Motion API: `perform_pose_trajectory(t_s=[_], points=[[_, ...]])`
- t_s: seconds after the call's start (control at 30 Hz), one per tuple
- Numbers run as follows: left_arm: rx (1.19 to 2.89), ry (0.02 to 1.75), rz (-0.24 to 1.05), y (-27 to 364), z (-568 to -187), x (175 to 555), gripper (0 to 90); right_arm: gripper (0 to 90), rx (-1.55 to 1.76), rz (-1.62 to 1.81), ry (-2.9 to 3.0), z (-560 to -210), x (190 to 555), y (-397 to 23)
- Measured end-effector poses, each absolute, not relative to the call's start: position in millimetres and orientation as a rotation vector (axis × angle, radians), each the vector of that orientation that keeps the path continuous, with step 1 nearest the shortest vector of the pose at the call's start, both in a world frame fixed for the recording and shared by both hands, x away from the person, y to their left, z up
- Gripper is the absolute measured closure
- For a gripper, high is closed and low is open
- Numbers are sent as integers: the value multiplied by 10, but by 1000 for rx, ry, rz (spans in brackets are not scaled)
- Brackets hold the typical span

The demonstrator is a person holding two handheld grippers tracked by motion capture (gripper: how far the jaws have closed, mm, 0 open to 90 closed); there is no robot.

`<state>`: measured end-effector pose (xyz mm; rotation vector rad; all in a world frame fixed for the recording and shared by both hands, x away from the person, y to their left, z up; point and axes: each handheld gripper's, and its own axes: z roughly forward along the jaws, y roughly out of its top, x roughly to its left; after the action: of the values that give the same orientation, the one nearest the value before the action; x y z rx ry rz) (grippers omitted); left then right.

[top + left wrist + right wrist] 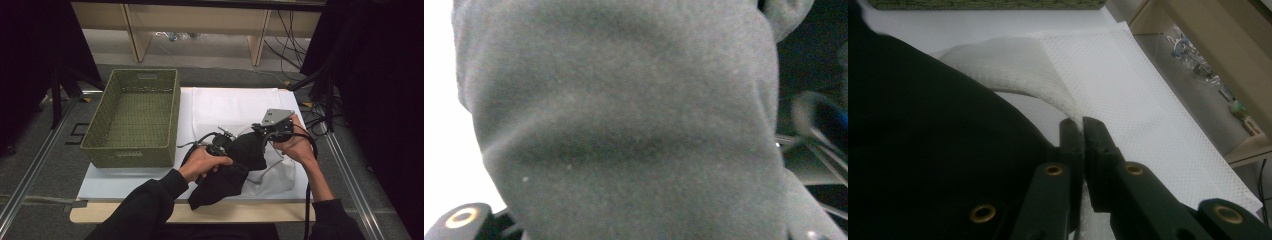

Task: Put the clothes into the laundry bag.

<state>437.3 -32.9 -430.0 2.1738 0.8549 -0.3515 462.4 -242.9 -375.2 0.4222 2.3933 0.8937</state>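
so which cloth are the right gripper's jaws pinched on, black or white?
The white cloth: the right gripper is shut on a fold of it lifting off the table. The black cloth lies beside those jaws, bunched toward the left gripper.

Grey floor (45, 150) all round, pale wooden shelving (200, 20) along the back, black curtains (380, 75) both sides, cables (290, 35) trailing, dim light.

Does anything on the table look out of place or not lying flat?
Yes. The right tool is shut on a fold of the white cloth, so the cloth rises in a ridge instead of lying flat. The black garment lies crumpled over it, one end hanging past the table's near edge.
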Motion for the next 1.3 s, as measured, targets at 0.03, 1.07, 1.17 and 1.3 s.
perform_pose_trajectory(t_s=[0.03,1.07,1.17,1.3], points=[[2184,886,-337,-350,-4364,4411,481,881,419,892,2400,-3752,4623,-2427],[2109,729,-26,35,-3947,3862,175,880,400,887,2398,-3757,4612,-2428],[2145,726,19,68,-4004,3724,172,881,401,888,2398,-3756,4613,-2429],[2207,703,-18,71,-4353,3675,165,881,420,886,2403,-3762,4600,-2418]])
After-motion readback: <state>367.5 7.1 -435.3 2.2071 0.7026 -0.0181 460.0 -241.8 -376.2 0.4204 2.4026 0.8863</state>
